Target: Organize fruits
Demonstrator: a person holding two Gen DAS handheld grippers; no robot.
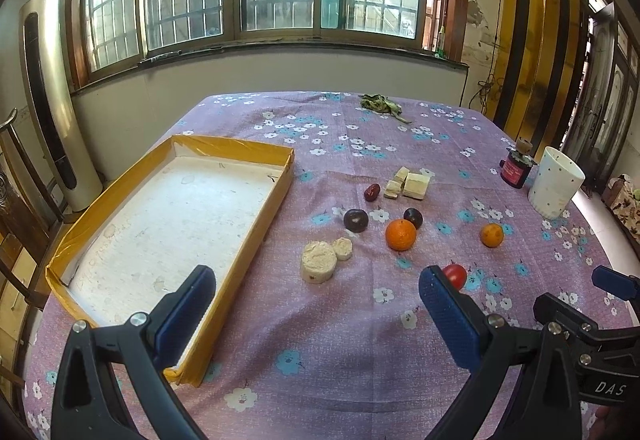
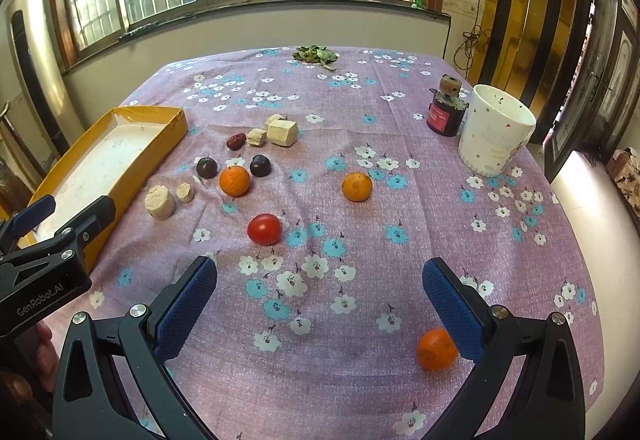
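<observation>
Left gripper (image 1: 316, 292): fingers spread wide, nothing between them, hovering over the near part of the table beside the tray's right wall; its body also shows at the left edge of the right wrist view.
Right gripper (image 2: 320, 284): fingers spread wide, holding nothing, above the near right part of the table; part of it shows at the right edge of the left wrist view.
Table (image 2: 400, 88): covered with a purple tablecloth printed with white and blue flowers.
Tray (image 1: 236, 240): shallow, yellow-rimmed with a white floor, along the table's left edge; no fruit in it.
Tomato (image 2: 264, 228): red, on the cloth toward the near edge, just ahead of the right gripper's left finger; in the left wrist view it peeks out behind the left gripper's right finger.
Left orange (image 2: 234, 180): mid-table, between the two plums.
Middle orange (image 2: 357, 186): apart from the others, toward the table's right side.
Near orange (image 2: 436, 349): closest to the near edge, just beside the right gripper's right finger; whether they touch I cannot tell.
Left plum (image 2: 207, 167): dark, just left of the left orange.
Right plum (image 2: 260, 165): dark, just behind and right of the left orange.
Red date (image 2: 236, 140): beyond the plums, beside the pale cubes.
Pale cubes (image 2: 282, 132): cream-coloured blocks clustered mid-table.
Pale round pieces (image 2: 160, 202): a large and a small one side by side, near the tray's right wall.
Mug (image 2: 494, 130): white, speckled, near the right edge.
Dark jar (image 2: 445, 116): red label, just left of the mug.
Wilted leaves (image 2: 314, 54): at the far edge.
</observation>
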